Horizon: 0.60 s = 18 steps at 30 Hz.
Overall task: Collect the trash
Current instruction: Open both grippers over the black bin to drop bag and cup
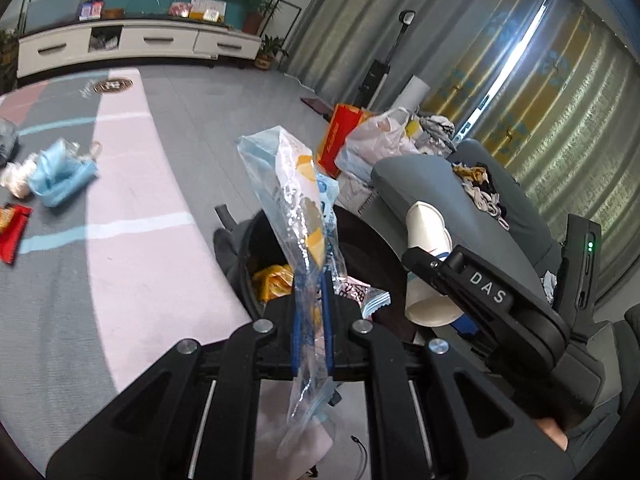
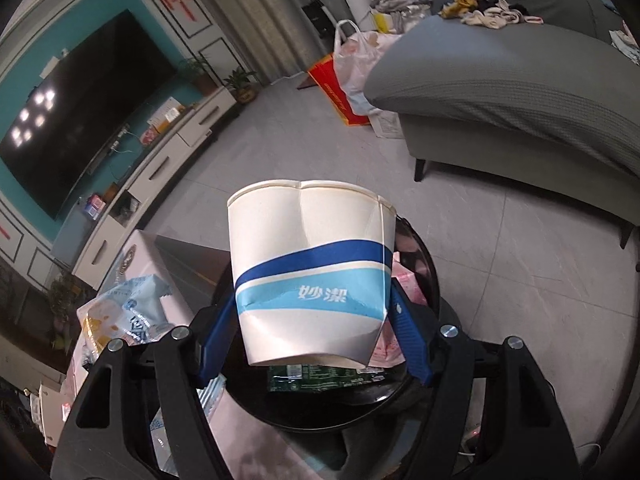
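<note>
My left gripper (image 1: 311, 300) is shut on a crinkled clear plastic wrapper (image 1: 298, 200) with blue and yellow print, which stands up between the blue pads. Below it is a black round trash bin (image 1: 372, 240) with wrappers inside. My right gripper (image 2: 312, 320) is shut on a dented white paper cup (image 2: 308, 264) with a blue band, held over the same black bin (image 2: 420, 392). That cup (image 1: 426, 240) and the right gripper's black body show in the left wrist view, to the right of the wrapper. The wrapper (image 2: 128, 316) shows at the lower left of the right wrist view.
Loose trash lies on the rug at the left: a blue crumpled bag (image 1: 60, 176), white scraps (image 1: 18, 178) and a red packet (image 1: 12, 232). A grey sofa (image 2: 500, 92) with clothes stands right of the bin. Plastic bags (image 2: 356, 64) and a red box (image 2: 340, 92) sit beside it.
</note>
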Tool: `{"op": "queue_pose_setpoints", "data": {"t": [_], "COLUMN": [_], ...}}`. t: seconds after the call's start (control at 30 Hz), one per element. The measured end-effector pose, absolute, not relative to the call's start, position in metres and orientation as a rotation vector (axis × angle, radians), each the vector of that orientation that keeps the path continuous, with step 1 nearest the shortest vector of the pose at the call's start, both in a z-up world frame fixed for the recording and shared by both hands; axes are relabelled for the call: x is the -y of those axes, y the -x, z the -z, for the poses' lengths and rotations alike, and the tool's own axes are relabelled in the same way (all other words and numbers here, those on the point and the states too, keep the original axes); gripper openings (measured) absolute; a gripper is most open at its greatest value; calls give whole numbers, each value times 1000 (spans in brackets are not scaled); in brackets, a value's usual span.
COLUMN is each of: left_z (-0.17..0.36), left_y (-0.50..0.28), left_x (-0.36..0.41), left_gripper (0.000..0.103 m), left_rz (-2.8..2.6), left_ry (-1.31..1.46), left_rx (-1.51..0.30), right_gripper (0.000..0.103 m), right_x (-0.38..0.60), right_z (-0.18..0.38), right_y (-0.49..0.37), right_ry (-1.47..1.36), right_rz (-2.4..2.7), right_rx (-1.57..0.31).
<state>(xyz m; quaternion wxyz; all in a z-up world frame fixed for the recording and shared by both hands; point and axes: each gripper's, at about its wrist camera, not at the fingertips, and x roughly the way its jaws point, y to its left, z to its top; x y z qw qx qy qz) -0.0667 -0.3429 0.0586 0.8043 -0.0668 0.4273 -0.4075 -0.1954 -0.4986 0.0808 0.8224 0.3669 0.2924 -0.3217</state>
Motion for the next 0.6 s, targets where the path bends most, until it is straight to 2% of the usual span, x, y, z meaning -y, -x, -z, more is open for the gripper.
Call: {"op": "queue_pose_setpoints", "data": {"t": [0.47,0.5,0.57,0.6], "left_z": [-22,-21,-19,-19], "left_y": [57,57,59,61], "left_x": [391,393,394,393], "left_gripper": [12,17,38,62], "left_rz": [911,912,907,907], "left_ry": [91,82,66,51], "left_rx": [-1062,-1065,-1076,-1081], "right_gripper": [70,71,71,74], "right_x": [507,507,506,507], "right_z": [-74,-73,-73,-73], "right_y": [195,194,194,194], "right_ry": [-829,-827,-821,-819], "right_rz": [691,694,700,709], "right_rx": [-649,-654,-662,-669]}}
